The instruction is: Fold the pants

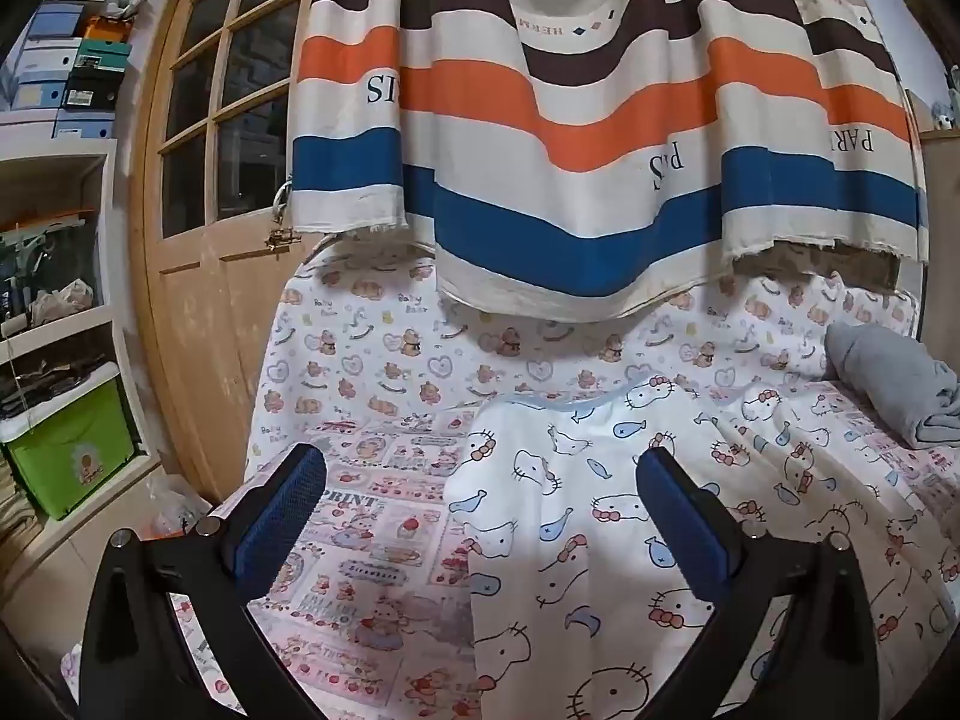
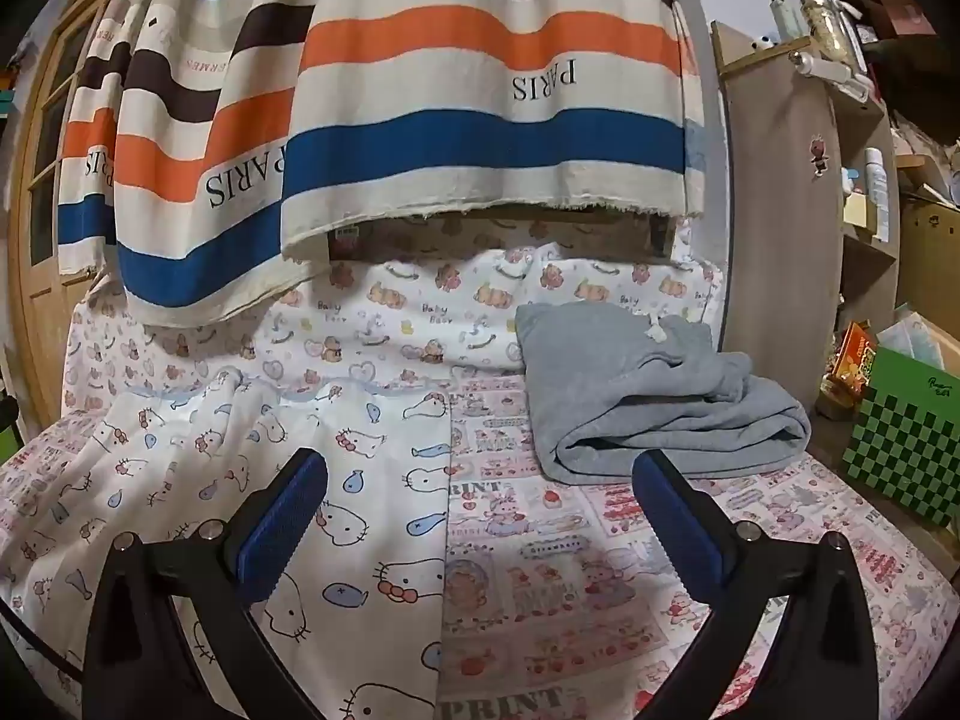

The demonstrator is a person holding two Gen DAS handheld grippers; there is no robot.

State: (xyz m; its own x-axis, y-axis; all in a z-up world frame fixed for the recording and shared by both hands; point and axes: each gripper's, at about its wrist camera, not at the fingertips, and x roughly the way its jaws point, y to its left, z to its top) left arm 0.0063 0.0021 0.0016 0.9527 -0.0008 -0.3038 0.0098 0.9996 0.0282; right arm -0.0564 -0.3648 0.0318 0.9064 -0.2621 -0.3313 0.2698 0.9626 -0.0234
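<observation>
The grey pants [image 2: 648,396] lie folded in a loose bundle at the back right of the bed, with a rolled fold facing me. In the left wrist view they show at the far right edge [image 1: 894,384]. My right gripper [image 2: 480,480] is open and empty, hovering over the printed bed cover in front of and left of the pants, its right finger close to the bundle's front edge. My left gripper [image 1: 480,480] is open and empty, over the cartoon-cat sheet [image 1: 600,510], well left of the pants.
A striped curtain [image 1: 600,120] hangs over the back of the bed. A wooden door [image 1: 204,180] and shelves with boxes [image 1: 66,60] stand left. A wooden cabinet [image 2: 780,210] and a green checked box [image 2: 906,450] stand right of the bed.
</observation>
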